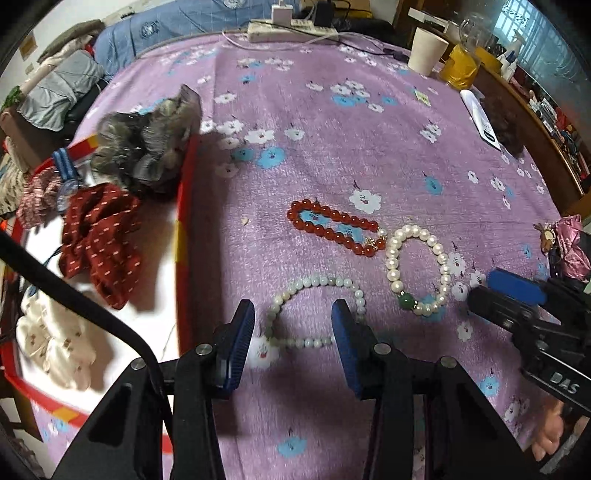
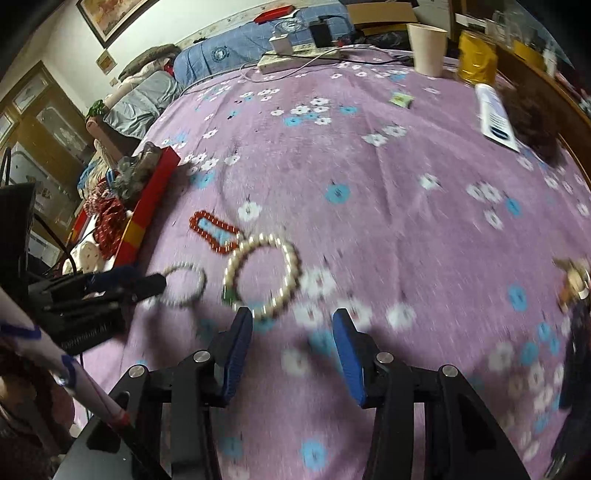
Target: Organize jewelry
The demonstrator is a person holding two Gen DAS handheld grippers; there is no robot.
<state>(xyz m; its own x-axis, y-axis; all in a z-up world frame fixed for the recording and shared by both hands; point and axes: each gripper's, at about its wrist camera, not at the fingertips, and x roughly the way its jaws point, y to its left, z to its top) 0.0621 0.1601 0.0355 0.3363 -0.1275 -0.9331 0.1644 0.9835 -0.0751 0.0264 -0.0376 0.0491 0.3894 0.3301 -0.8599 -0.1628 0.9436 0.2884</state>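
The left tool (image 1: pixel 293 332) stood open over the pale bead bracelet (image 1: pixel 314 314) on the floral cloth (image 1: pixel 369 155). The right tool (image 2: pixel 293 343) was open, empty, near the pearl bracelet (image 2: pixel 264 275); red bracelet (image 1: pixel 334 227) lay beside it.

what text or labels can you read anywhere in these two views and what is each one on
"DAS": white letters on the black body of the right gripper, seen in the left wrist view.
White leaflet with a dark blue patch: print too blurred to read.
Round emblems on the blue bedding: too small to read.
Small green packet: unreadable.
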